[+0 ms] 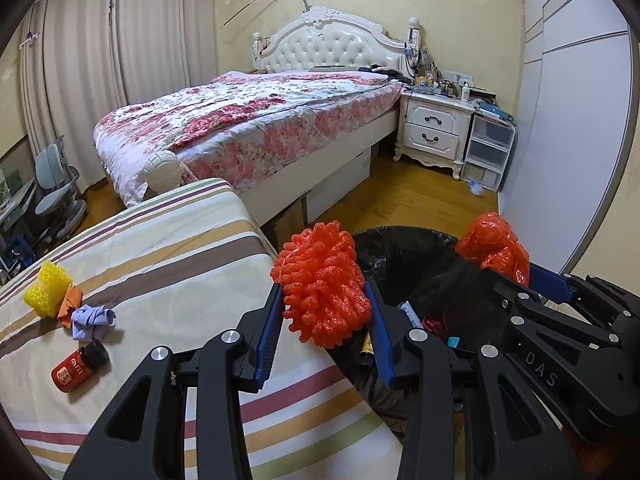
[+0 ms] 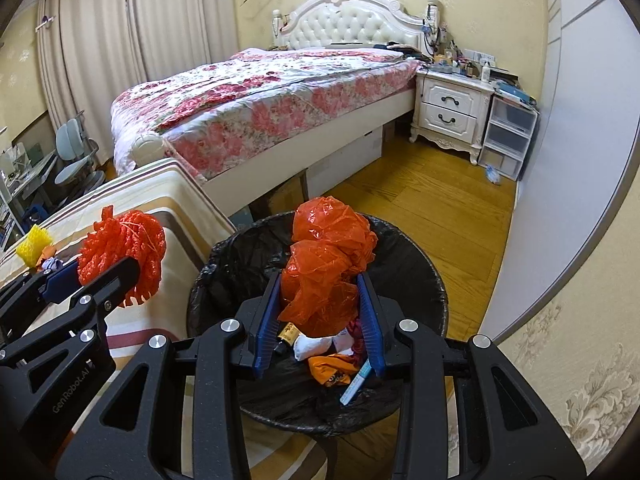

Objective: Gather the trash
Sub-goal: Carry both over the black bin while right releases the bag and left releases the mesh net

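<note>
I see an orange foam fruit net (image 1: pixel 323 285) bunched up over the striped mattress edge, just left of the black-lined trash bin (image 2: pixel 416 264). A crumpled orange plastic bag (image 2: pixel 326 268) hangs above the bin's opening, over the wrappers (image 2: pixel 320 350) inside.

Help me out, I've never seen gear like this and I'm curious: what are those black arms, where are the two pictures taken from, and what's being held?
They are handheld two-finger grippers, one per hand, each with a fisheye camera looking along its fingers. In the left camera's picture, the left gripper holds a red foam net. In the right camera's picture, the right gripper holds a red plastic bag over a black-lined bin. On the striped surface lie a yellow net, crumpled scraps and a small red jar.
</note>
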Demonstrator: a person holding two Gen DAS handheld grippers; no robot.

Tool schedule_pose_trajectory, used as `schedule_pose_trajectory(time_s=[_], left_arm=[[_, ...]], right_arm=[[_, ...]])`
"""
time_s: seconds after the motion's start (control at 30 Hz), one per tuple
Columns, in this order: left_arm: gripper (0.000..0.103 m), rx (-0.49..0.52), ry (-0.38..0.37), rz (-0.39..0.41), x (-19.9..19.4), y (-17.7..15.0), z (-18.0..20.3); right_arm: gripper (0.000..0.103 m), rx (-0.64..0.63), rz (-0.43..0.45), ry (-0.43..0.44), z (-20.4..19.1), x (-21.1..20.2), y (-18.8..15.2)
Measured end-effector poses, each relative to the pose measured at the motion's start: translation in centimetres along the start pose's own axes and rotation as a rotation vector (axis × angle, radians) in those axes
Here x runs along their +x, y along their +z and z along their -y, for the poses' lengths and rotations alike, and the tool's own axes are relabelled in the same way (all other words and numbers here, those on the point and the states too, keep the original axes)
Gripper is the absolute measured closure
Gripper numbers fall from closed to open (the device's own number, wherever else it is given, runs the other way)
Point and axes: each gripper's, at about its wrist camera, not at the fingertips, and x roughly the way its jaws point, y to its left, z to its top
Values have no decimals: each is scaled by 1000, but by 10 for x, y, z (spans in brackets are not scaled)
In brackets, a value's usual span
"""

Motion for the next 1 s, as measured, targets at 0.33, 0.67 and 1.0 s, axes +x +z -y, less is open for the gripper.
schedule_pose_trajectory(time_s=[0.33, 0.67, 1.0], left_arm=[[43, 31, -2, -9, 18, 7, 11], [28, 6, 21, 1, 9, 1, -4], [27, -38, 116, -7, -16, -22, -50]], right_arm=[[58, 32, -24, -7, 12, 16, -1], [52, 40, -26, -20, 15, 14, -6], [51, -37, -53, 58, -37, 9, -20]])
